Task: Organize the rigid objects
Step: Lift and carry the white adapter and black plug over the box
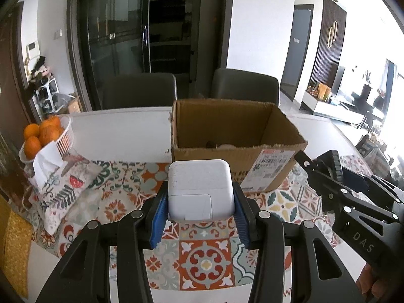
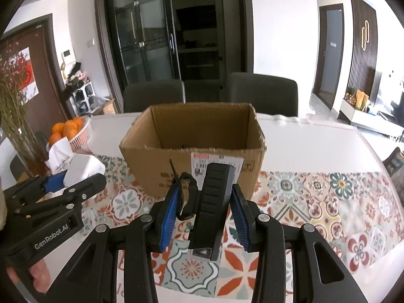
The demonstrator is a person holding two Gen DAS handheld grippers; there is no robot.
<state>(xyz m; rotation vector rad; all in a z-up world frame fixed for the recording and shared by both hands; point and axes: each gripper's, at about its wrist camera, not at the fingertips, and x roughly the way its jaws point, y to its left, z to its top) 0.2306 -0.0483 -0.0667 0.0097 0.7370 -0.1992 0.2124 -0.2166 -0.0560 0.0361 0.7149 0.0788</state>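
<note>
Left gripper [image 1: 200,202] clamped on a white power adapter [image 1: 199,189], held above the patterned table runner [image 1: 202,257], near side of the open cardboard box [image 1: 237,136]. Right gripper [image 2: 202,212] clamped on a black ribbed device [image 2: 213,202], also just before the box. Basket of oranges [image 1: 45,133] far left.

The cardboard box [image 1: 237,149] near wall hides most of its dim contents.

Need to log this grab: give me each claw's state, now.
Left claw: closed on the white power adapter.
Right claw: closed on the black ribbed device.
</note>
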